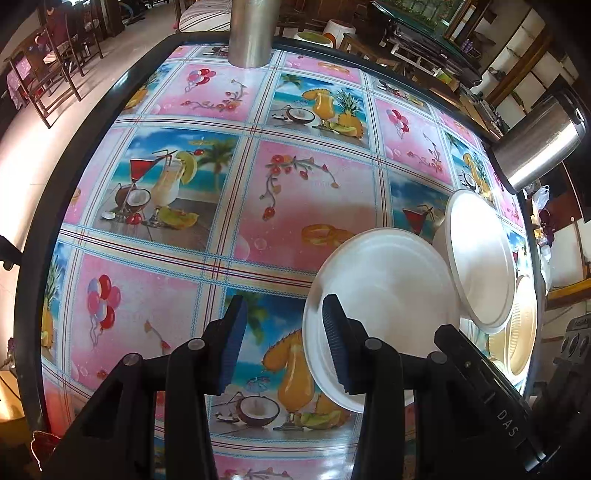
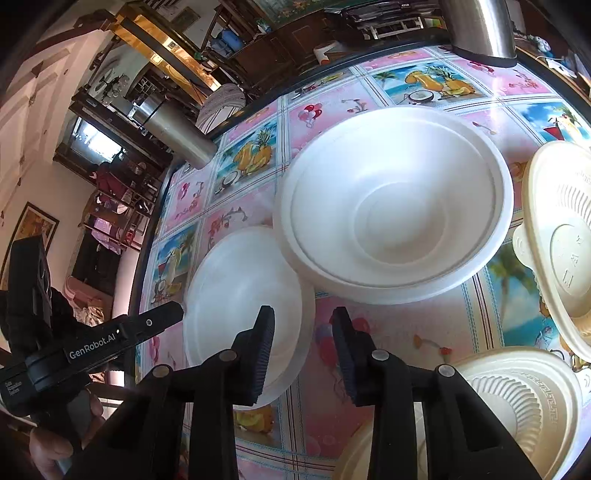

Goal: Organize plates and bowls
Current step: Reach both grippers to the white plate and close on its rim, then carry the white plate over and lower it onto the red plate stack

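A small white plate (image 2: 243, 295) lies on the fruit-print tablecloth, and its right rim runs between the fingers of my right gripper (image 2: 304, 354). That gripper's jaws stand apart with tablecloth showing between them. My left gripper (image 1: 282, 343) is open at the same plate (image 1: 384, 291): one finger hangs over the left rim and the other is outside it. In the right wrist view, its black body (image 2: 110, 339) reaches the plate's left edge. Behind the plate stands a large white bowl (image 2: 395, 199), seen at the right (image 1: 480, 258) in the left wrist view.
Cream ribbed plates (image 2: 557, 240) (image 2: 524, 402) sit at the right (image 1: 521, 332). Two steel flasks (image 1: 251, 33) (image 1: 539, 144) stand near the table's far edge. The table has a dark rim (image 1: 40, 236). A hand (image 2: 48, 450) holds the left gripper. Chairs and shelves stand beyond the table.
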`<state>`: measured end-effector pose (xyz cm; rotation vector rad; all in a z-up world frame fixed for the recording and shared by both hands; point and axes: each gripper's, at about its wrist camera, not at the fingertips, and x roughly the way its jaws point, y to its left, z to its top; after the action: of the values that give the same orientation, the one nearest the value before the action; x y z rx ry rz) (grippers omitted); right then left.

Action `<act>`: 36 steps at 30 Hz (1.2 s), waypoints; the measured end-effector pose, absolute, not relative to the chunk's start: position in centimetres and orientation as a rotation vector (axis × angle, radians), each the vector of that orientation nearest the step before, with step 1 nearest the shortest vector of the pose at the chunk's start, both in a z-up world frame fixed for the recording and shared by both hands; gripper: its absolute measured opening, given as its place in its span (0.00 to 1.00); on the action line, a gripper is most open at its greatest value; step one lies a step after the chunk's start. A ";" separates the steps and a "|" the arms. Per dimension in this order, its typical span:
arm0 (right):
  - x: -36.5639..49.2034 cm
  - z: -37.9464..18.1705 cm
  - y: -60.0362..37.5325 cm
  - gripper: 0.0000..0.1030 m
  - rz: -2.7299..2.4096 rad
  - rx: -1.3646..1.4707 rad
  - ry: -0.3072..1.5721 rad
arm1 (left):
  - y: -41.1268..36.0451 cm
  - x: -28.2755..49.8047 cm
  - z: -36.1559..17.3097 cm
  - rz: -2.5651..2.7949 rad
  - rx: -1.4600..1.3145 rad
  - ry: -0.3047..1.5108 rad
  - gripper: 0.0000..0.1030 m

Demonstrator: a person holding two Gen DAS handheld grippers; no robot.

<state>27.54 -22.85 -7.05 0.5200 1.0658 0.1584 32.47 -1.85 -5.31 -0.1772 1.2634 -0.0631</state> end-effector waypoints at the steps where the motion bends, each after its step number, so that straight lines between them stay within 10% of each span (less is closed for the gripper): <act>1: 27.6 -7.1 -22.9 0.28 0.158 0.520 1.065 | -2.1 32.5 -5.4 -0.071 -0.182 1.264 0.39; 11: 27.7 -7.4 -22.6 0.16 0.156 0.509 1.067 | -3.3 32.5 -6.4 -0.102 -0.163 1.278 0.39; 20: 27.8 -7.6 -22.1 0.08 0.148 0.486 1.057 | -3.5 32.0 -6.3 -0.103 -0.129 1.265 0.11; 36: 24.5 -4.2 -19.9 0.08 0.218 0.455 0.984 | -0.9 26.5 -1.4 -0.074 -0.104 1.162 0.10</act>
<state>24.55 -19.93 -4.19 0.4546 0.9838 0.2184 26.54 -0.90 -1.36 -0.1044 1.1619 -0.0743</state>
